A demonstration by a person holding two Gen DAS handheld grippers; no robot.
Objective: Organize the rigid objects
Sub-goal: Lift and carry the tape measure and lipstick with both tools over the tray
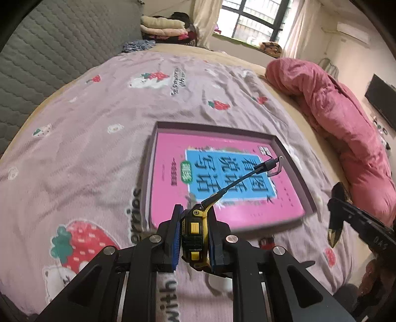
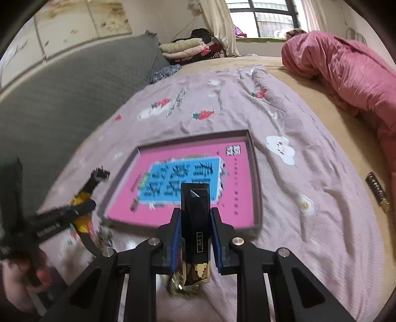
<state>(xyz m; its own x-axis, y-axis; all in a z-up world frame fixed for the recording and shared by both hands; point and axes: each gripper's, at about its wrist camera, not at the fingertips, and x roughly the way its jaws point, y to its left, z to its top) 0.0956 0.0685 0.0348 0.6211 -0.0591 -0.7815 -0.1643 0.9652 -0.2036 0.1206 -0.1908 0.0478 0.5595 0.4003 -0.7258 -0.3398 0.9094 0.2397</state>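
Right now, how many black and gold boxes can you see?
2. One faceted black and gold box is held in the right gripper; another black and gold box lies on the lilac blanket near the pink quilt.

Pink duvet (image 1: pixel 341 111), folded clothes (image 1: pixel 162 27)

Soft daylight from the window (image 1: pixel 250 19); fisheye-bent edges, motion blur in the foreground.

Left tongs (image 1: pixel 192 244) and right tongs (image 2: pixel 195 244) both clamp objects.
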